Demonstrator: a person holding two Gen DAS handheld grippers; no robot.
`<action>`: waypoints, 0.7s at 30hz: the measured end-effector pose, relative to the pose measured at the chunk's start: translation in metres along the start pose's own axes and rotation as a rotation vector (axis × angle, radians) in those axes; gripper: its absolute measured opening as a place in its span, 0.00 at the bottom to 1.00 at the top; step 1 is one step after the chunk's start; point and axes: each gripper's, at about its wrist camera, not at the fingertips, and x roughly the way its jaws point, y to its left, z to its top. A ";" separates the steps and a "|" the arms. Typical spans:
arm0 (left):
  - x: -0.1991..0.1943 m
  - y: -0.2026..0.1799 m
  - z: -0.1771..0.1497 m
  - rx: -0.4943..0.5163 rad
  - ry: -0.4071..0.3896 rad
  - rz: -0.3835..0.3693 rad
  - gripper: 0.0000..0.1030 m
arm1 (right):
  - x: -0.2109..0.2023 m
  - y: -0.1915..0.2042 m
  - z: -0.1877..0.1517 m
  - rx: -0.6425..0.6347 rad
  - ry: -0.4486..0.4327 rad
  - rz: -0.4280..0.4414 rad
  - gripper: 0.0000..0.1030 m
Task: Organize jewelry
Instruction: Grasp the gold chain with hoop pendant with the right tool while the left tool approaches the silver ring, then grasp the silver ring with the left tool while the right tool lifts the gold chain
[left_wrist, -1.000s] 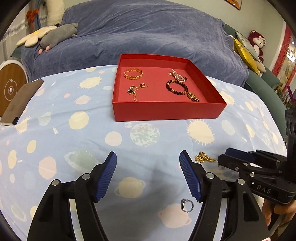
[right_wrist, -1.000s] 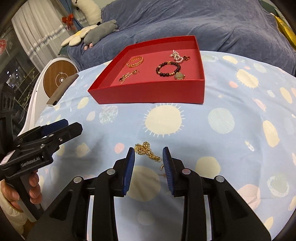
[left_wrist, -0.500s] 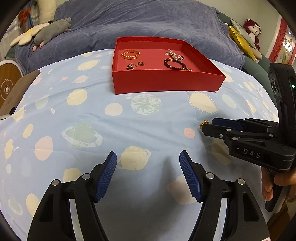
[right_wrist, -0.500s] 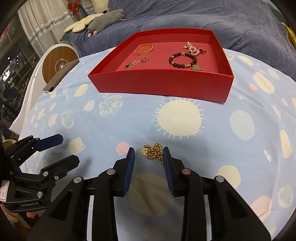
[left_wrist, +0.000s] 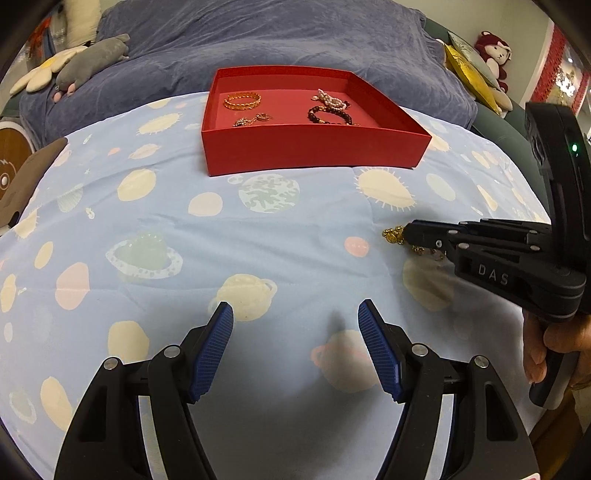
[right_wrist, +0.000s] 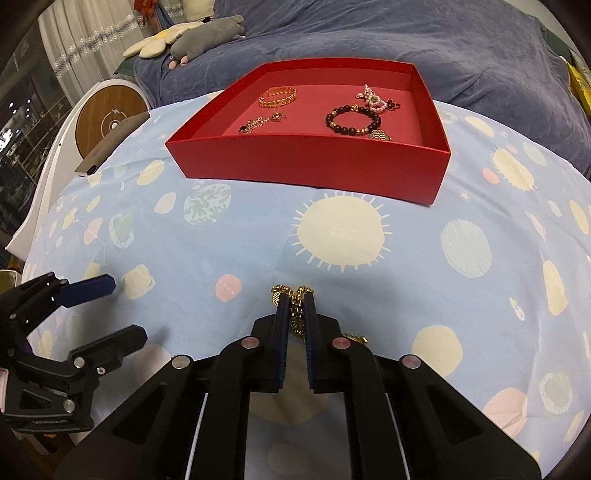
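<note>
1. Right wrist view: right gripper (right_wrist: 295, 317), fingers closed on a gold chain (right_wrist: 293, 295) that lies on the planet-print cloth (right_wrist: 480, 332); chain loops bunch at the fingertips and a clasp end trails out to the right of the fingers.
2. Left wrist view: left gripper (left_wrist: 295, 347), fingers spread wide, holding nothing, above bare cloth (left_wrist: 258, 240).
3. Same view: right gripper (left_wrist: 410, 232) enters from the right with its tips on the chain (left_wrist: 393, 234); whether the chain is lifted clear of the cloth is hard to tell.
4. Red tray (right_wrist: 306, 162), open-topped, on the cloth beyond both grippers, well apart from the chain.
5. Tray contents: gold bangle (right_wrist: 277, 96) at back left; small gold pendant piece (right_wrist: 262, 122) in front of it; dark bead bracelet (right_wrist: 352, 120) at right, with a gold charm; pink bead piece (right_wrist: 375, 98) at back right, just beside the bracelet.
6. Grey plush (right_wrist: 207, 37) on the blue blanket (right_wrist: 406, 33) behind the tray.
</note>
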 end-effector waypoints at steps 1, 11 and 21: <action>0.000 -0.003 -0.001 0.007 0.002 -0.007 0.65 | -0.005 -0.001 0.001 0.004 -0.011 0.001 0.03; 0.007 -0.029 -0.011 0.076 0.012 -0.037 0.65 | -0.031 -0.018 0.005 0.048 -0.060 0.006 0.03; 0.015 -0.041 -0.014 0.123 0.001 -0.029 0.44 | -0.047 -0.029 0.011 0.082 -0.099 0.014 0.03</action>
